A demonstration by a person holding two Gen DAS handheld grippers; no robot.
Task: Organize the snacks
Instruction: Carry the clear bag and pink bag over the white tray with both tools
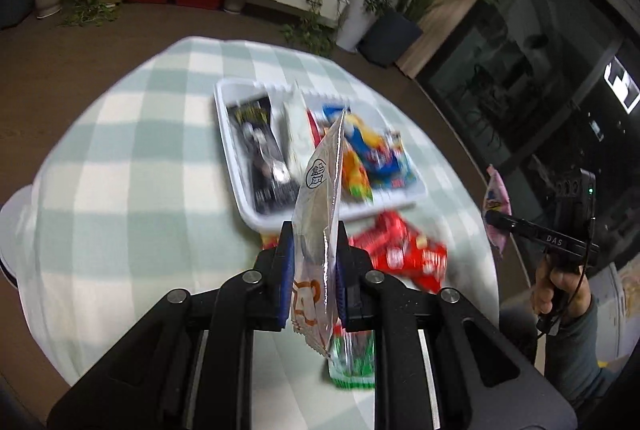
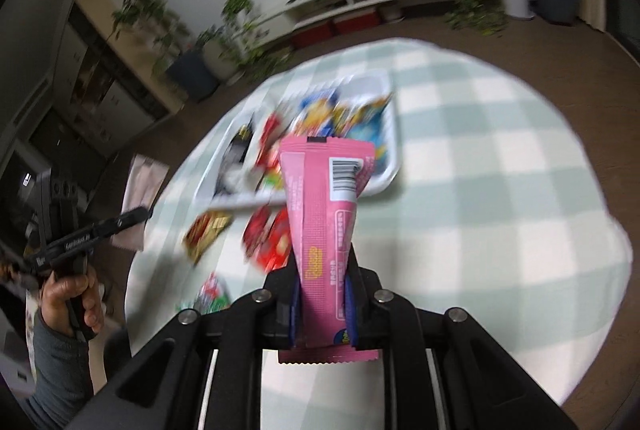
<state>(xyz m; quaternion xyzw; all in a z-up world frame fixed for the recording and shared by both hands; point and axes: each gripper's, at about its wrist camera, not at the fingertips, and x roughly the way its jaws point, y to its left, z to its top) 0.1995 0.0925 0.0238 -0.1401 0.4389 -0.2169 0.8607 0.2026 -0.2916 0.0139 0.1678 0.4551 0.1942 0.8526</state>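
I am carrying two packets at once, and the main risk is in the grips. The left claw (image 1: 314, 250) is clamped nearly closed on a clear and white snack packet (image 1: 320, 198), pinching only its lower part, so the tall upper part is standing free above the pads and could flop or twist out as I swing it. The right claw (image 2: 322, 290) is likewise squeezed tight on a pink snack packet (image 2: 326, 198), gripped low with its crimped end poking out behind the pads (a slick film wrapper, I judge, so a slip is plausible).

The white tray (image 1: 240, 186) is lying ahead of and below both claws on the checked bench (image 1: 120, 150), already crowded with wrappers. Dropping either packet from up here could let it bounce off the heap or land on the rim. Loose packets are also lying just below the claws: a red packet (image 1: 404, 254) and a green packet (image 1: 354, 362); a low pass could sweep them away.

Both claws are tilting steeply downward toward the tray, held above the bench. In the left view the person's right hand (image 1: 560, 290) is gripping its handle off to the right, well apart from mine.
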